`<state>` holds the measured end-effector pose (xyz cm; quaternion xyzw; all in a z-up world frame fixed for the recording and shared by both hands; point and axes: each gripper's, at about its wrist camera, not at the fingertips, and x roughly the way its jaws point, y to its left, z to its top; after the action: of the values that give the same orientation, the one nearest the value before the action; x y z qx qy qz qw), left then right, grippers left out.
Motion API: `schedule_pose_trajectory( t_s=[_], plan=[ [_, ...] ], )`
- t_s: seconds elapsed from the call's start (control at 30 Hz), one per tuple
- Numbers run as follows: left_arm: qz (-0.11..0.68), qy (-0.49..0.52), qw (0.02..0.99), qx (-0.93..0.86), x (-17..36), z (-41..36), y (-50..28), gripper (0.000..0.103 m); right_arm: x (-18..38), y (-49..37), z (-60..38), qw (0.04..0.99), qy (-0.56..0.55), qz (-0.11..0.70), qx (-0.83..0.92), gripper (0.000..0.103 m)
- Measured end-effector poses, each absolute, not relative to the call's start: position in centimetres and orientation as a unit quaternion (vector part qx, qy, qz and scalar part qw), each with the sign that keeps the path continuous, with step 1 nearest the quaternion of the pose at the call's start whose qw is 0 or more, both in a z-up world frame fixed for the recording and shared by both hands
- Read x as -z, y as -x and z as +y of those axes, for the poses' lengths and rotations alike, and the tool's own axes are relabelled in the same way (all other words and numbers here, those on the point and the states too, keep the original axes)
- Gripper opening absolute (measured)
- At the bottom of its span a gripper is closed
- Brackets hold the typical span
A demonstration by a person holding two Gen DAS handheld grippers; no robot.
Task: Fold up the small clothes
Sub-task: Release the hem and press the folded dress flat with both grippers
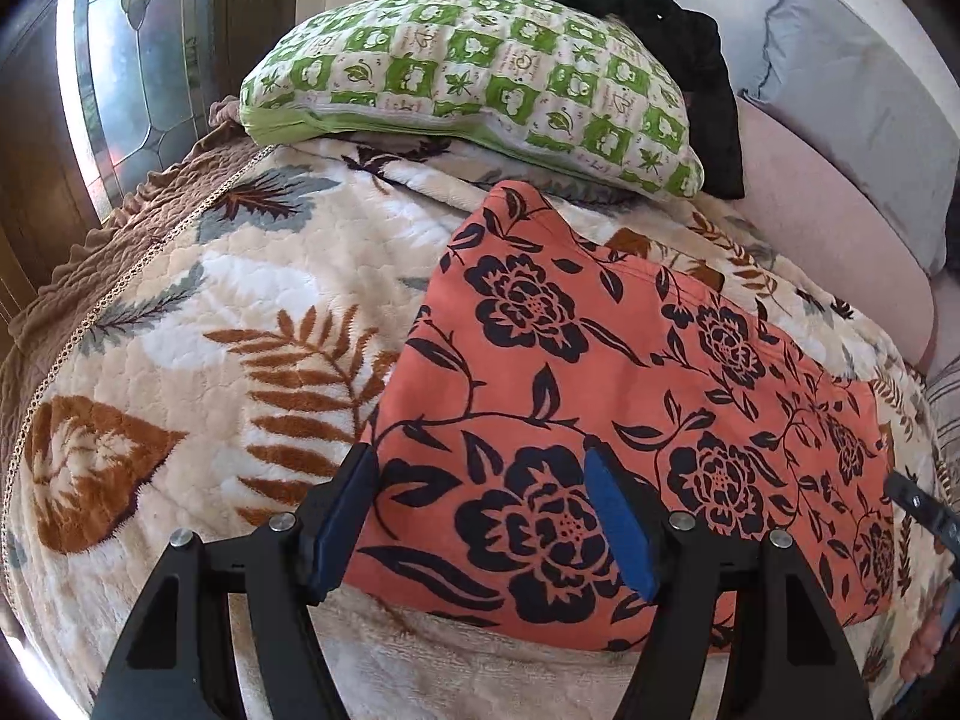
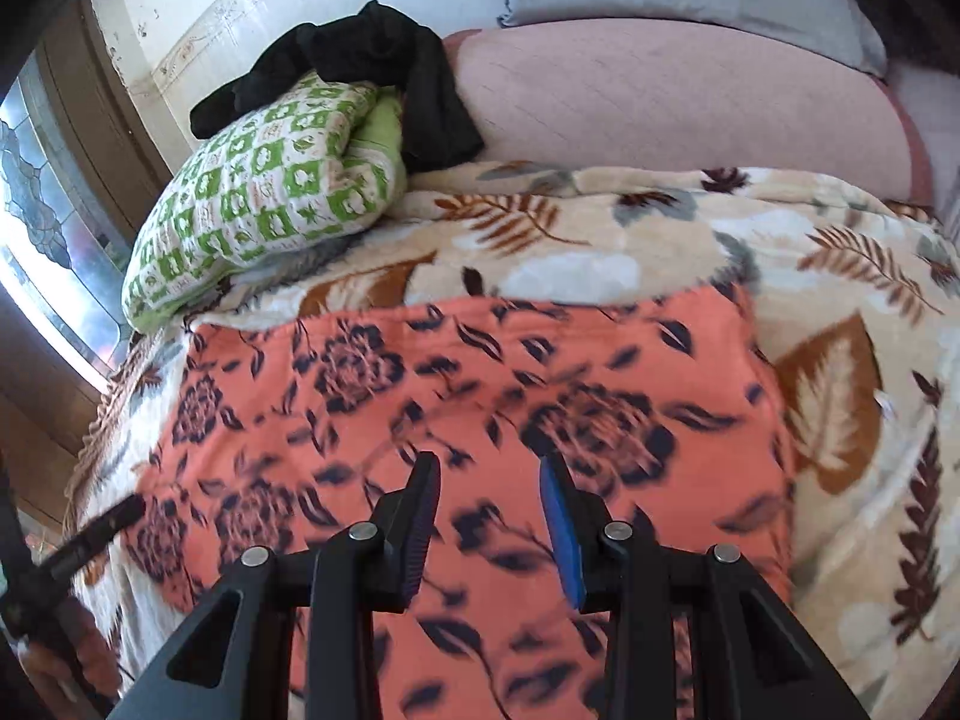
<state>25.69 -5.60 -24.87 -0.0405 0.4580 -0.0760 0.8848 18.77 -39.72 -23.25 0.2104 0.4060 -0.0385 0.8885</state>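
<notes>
An orange garment with dark floral print [image 1: 600,372] lies spread flat on the leaf-patterned blanket [image 1: 210,312]; it also shows in the right wrist view [image 2: 480,384]. My left gripper [image 1: 480,456] is open and empty, hovering over the garment's near left corner. My right gripper [image 2: 489,468] is open and empty, just above the garment's middle near edge. A tip of the right gripper shows at the garment's right edge in the left wrist view [image 1: 918,504]. The left gripper's tip [image 2: 102,531] appears at the left in the right wrist view.
A green-and-white checked pillow [image 1: 474,84] lies at the head of the bed with a black garment [image 1: 678,42] draped over it. A pink cushion [image 2: 690,102] and a grey pillow [image 1: 858,120] sit behind. A window [image 1: 102,72] is at the left.
</notes>
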Motion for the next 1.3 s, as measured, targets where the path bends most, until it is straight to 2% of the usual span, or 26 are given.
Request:
schedule_pose_trajectory(
  t_s=[0.03, 0.1, 0.2, 0.27, 0.53, 0.63, 0.73, 0.8, 0.87, 0.93, 1.13, 1.3],
  plan=[
    [0.462, 0.033, 0.883, 0.075, 25.3, -6.0, -25.8, 0.073, 23.9, -16.8, -40.3, 0.886, -0.213, 0.41, 0.042, 0.038],
    [0.483, 0.009, 0.873, 0.065, 26.8, -6.7, -26.2, 0.082, 25.8, -13.7, -40.8, 0.876, -0.218, 0.426, 0.052, 0.038],
    [0.486, -0.039, 0.872, 0.045, 28.1, -7.6, -26.2, 0.087, 30.3, -10.8, -40.9, 0.847, -0.237, 0.472, 0.055, 0.039],
    [0.485, -0.033, 0.873, 0.046, 27.5, -7.3, -26.0, 0.087, 29.6, -9.9, -40.8, 0.86, -0.225, 0.454, 0.056, 0.038],
    [0.462, 0.03, 0.886, -0.013, 25.6, -2.9, -26.9, 0.087, 24.4, -15.8, -43.0, 0.882, -0.229, 0.406, 0.074, 0.038],
    [0.482, 0.038, 0.875, -0.023, 26.5, -1.8, -27.7, 0.087, 25.7, -19.9, -45.7, 0.872, -0.254, 0.403, 0.107, 0.038],
    [0.506, 0.05, 0.861, -0.01, 27.7, -1.5, -28.3, 0.087, 30.1, -23.3, -48.3, 0.839, -0.271, 0.449, 0.144, 0.039],
    [0.511, 0.055, 0.858, 0.002, 27.6, -1.3, -28.1, 0.087, 30.0, -23.8, -48.2, 0.848, -0.261, 0.432, 0.16, 0.039],
    [0.508, 0.054, 0.859, 0.015, 27.1, -1.1, -28.0, 0.087, 28.6, -25.0, -46.4, 0.85, -0.228, 0.446, 0.164, 0.04],
    [0.506, 0.052, 0.861, 0.017, 26.9, -0.7, -27.9, 0.087, 26.5, -26.0, -43.4, 0.875, -0.214, 0.419, 0.116, 0.04],
    [0.518, 0.074, 0.852, 0.011, 27.4, 1.2, -28.4, 0.087, 22.0, -33.1, -27.7, 0.895, -0.154, 0.41, -0.081, 0.04],
    [0.508, 0.032, 0.86, 0.005, 27.5, 0.9, -28.7, 0.087, 23.8, -41.6, -17.8, 0.861, -0.172, 0.455, -0.15, 0.04]
  ],
)
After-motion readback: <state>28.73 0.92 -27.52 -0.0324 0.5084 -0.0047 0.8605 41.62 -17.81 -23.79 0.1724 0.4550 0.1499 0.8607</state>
